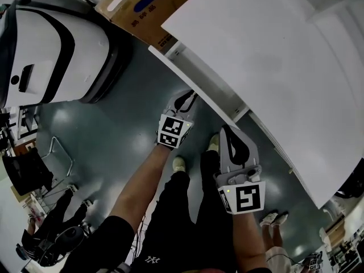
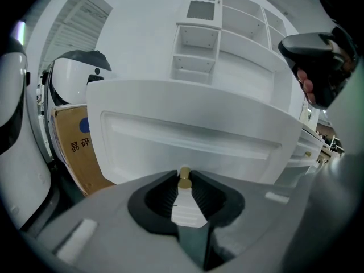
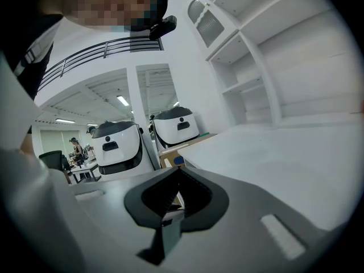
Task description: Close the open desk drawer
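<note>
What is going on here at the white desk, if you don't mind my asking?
A person stands at a white desk with a gripper in each hand. The left claw is closed on the small brass knob of the drawer front. The right claw is shut and empty, held beside the desk.

Glossy grey-green floor [image 1: 108,135] under a white desk [image 1: 273,56].
Cardboard box [image 1: 149,7] stands just beside the desk, big white machine [image 1: 51,50] next along, black chair [image 1: 25,172] well apart.
</note>
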